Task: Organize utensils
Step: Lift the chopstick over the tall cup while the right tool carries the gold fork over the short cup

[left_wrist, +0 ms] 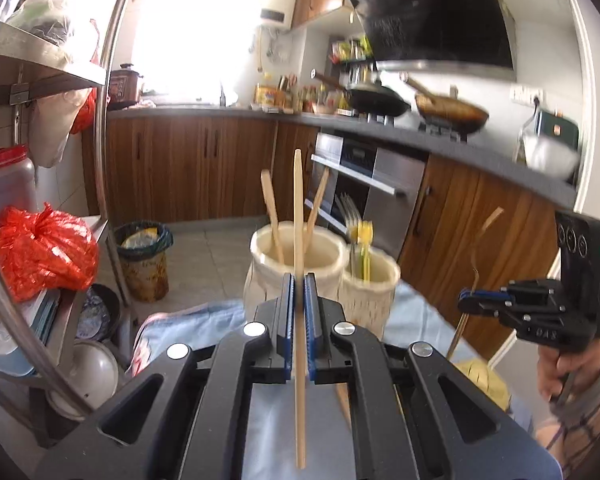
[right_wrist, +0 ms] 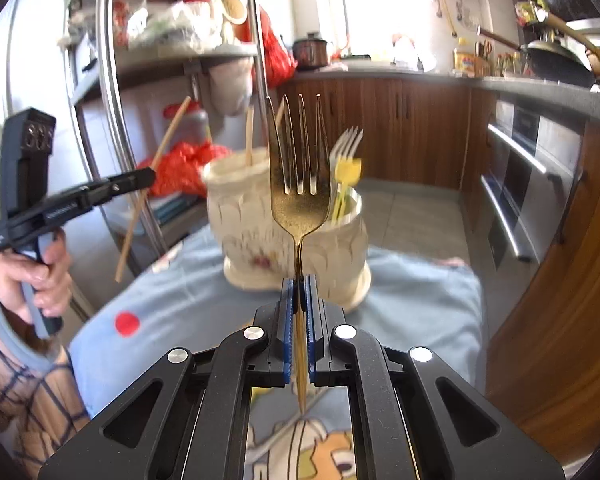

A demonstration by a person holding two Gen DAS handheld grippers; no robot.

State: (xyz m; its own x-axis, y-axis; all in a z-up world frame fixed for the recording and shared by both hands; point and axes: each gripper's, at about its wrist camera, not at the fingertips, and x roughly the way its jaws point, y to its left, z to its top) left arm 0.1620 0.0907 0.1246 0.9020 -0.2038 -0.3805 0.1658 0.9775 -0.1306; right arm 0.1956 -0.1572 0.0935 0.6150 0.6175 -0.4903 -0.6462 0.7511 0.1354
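Observation:
My left gripper [left_wrist: 299, 284] is shut on a wooden chopstick [left_wrist: 298, 200] that stands upright between the blue pads. Just beyond it is a cream two-pocket holder [left_wrist: 260, 280]. Its left pocket has two chopsticks [left_wrist: 272, 216], its right pocket forks [left_wrist: 346, 208] and a yellow utensil [left_wrist: 364, 236]. My right gripper [right_wrist: 299, 284] is shut on the handle of a gold fork [right_wrist: 299, 200], tines up, in front of the holder [right_wrist: 240, 220]. Each gripper shows in the other view: the right gripper [left_wrist: 466, 300] with its blurred fork, and the left gripper [right_wrist: 150, 178] with its chopstick [right_wrist: 175, 132].
The holder stands on a table with a light blue cloth [right_wrist: 180, 300]. A metal shelf rack [left_wrist: 112, 80] with a red bag [left_wrist: 44, 252] rises at the left, a lined bin [left_wrist: 144, 256] on the floor beside it. Wooden cabinets, an oven [left_wrist: 380, 188] and woks [left_wrist: 376, 100] are behind.

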